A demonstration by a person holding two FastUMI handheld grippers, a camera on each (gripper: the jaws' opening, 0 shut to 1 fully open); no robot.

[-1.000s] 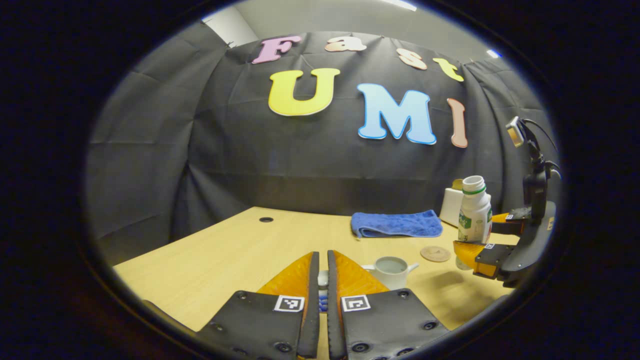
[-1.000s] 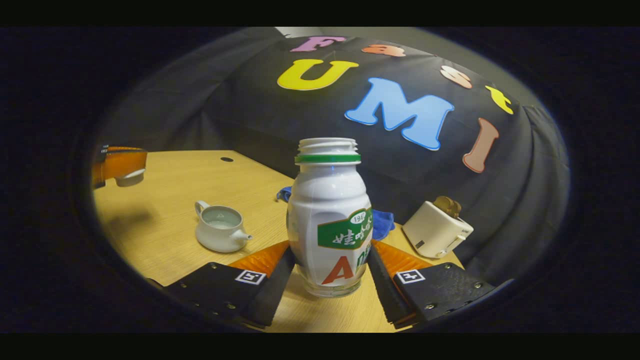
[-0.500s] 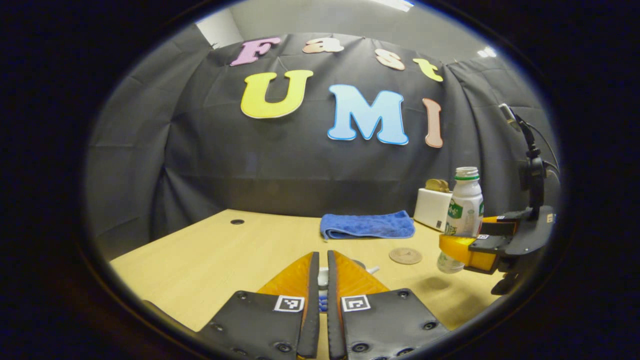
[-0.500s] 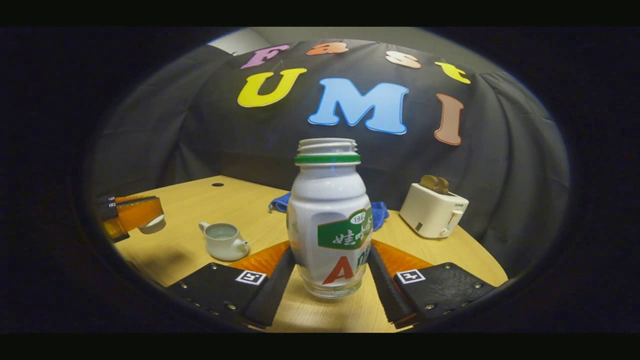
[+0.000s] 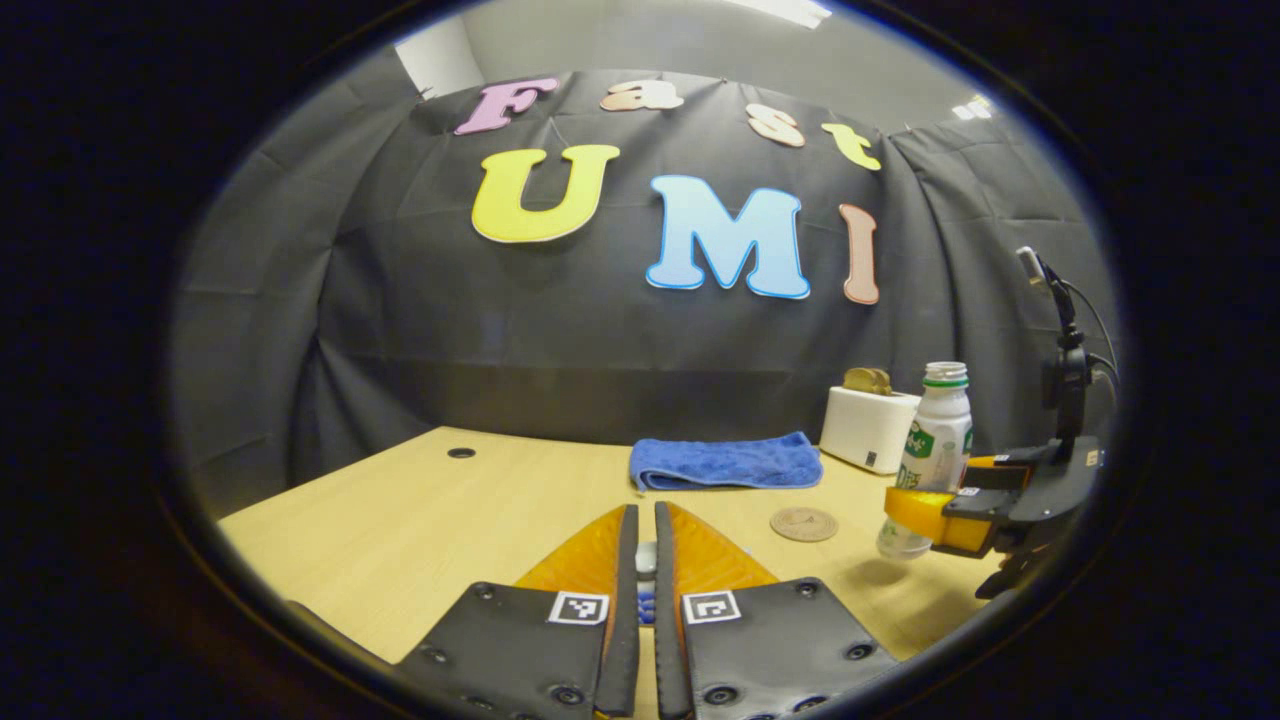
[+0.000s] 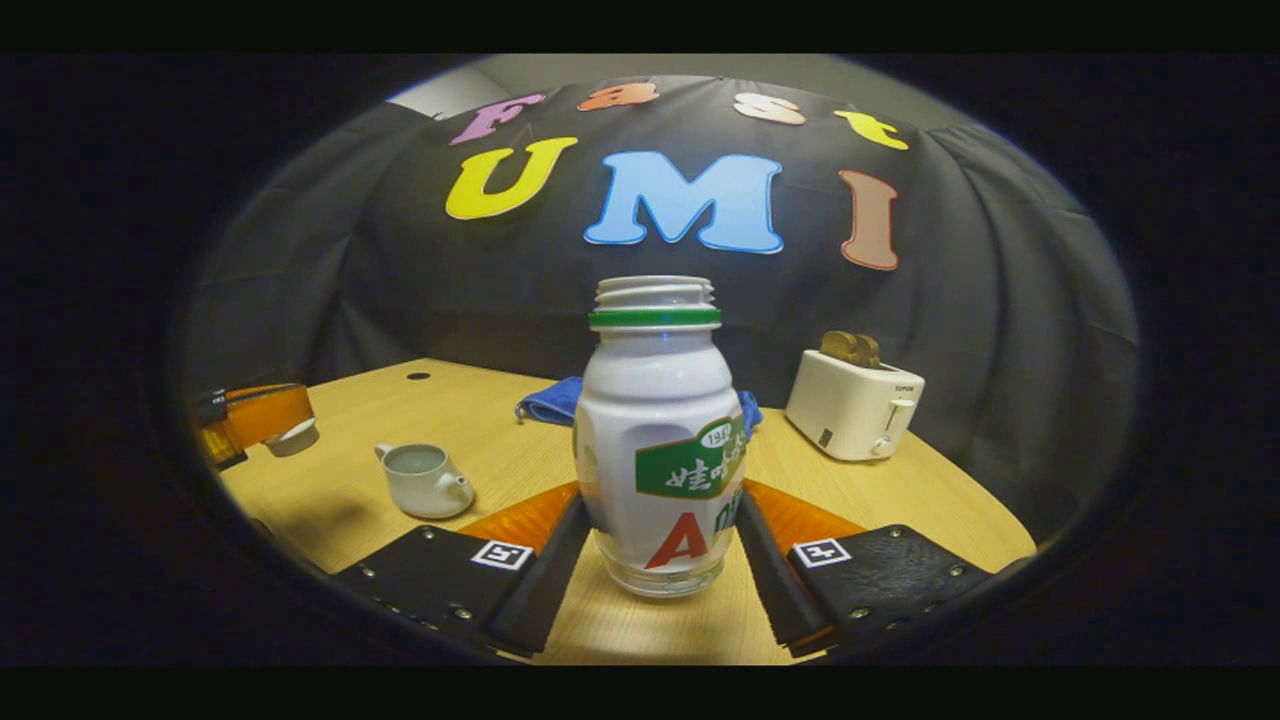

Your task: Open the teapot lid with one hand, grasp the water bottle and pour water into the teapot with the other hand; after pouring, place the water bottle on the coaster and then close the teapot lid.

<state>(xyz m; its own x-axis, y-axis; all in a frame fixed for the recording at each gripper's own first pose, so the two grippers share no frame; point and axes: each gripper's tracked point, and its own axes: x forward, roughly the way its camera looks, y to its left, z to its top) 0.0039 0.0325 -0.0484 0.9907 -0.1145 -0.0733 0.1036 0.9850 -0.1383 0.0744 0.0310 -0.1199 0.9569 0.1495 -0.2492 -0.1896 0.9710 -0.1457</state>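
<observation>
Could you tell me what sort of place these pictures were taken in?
Probably a staged recording booth, not a real kitchen: a black cloth wall backs a pale wooden table set with a toaster, teapot and blue towel.

place: likely recording booth — black cloth wall (image 5: 420, 330) | wooden table (image 5: 440, 520)

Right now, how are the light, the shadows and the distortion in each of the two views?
Left gripper view: dim, fisheye bends the table edge; a soft shadow lies under the lifted water bottle. Right gripper view: the bottle, close between the right tongs, looks oversized; glare on its shoulder; teapot small but sharp.
</observation>
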